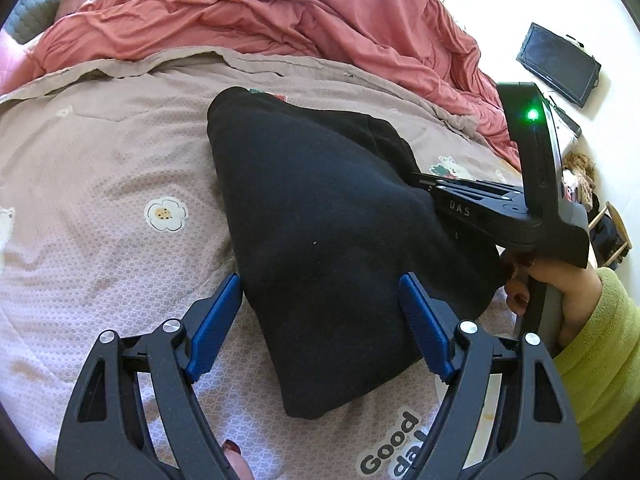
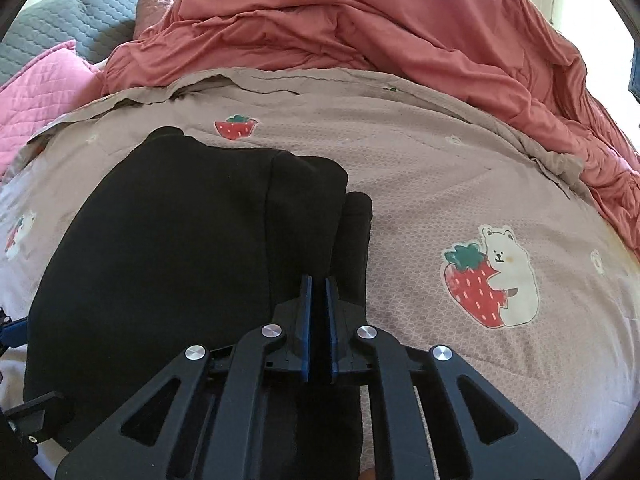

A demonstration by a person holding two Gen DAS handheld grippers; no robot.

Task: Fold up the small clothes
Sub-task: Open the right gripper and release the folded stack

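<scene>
Sunlight is falling across the bed (image 2: 420,168), where a mauve printed sheet is lying flat under our work and a crumpled red quilt (image 2: 360,20) is piling up along the far side. On the sheet we are seeing a strawberry-and-bear print (image 2: 490,280) to the right and a flower print (image 1: 166,214) to the left. A pink pillow (image 2: 36,100) is sitting at the far left corner, and a dark screen (image 1: 558,64) is lying beyond the bed's right edge.

We are working on a black garment (image 1: 320,220), which is lying partly folded in the middle of the sheet, one layer doubled over another with a narrower strip showing along its right side.

Our left tool (image 1: 320,316) is standing wide apart, its blue pads on either side of the garment's near edge; the left pad is just beside the cloth and the right pad is over it, and we cannot tell whether either is touching.

Our right tool (image 2: 318,312) is pinching the garment's right edge, its pads nearly together with black cloth between them. From the left camera we are seeing our right hand (image 1: 560,280), in a green sleeve (image 1: 600,360), gripping that tool's handle.
</scene>
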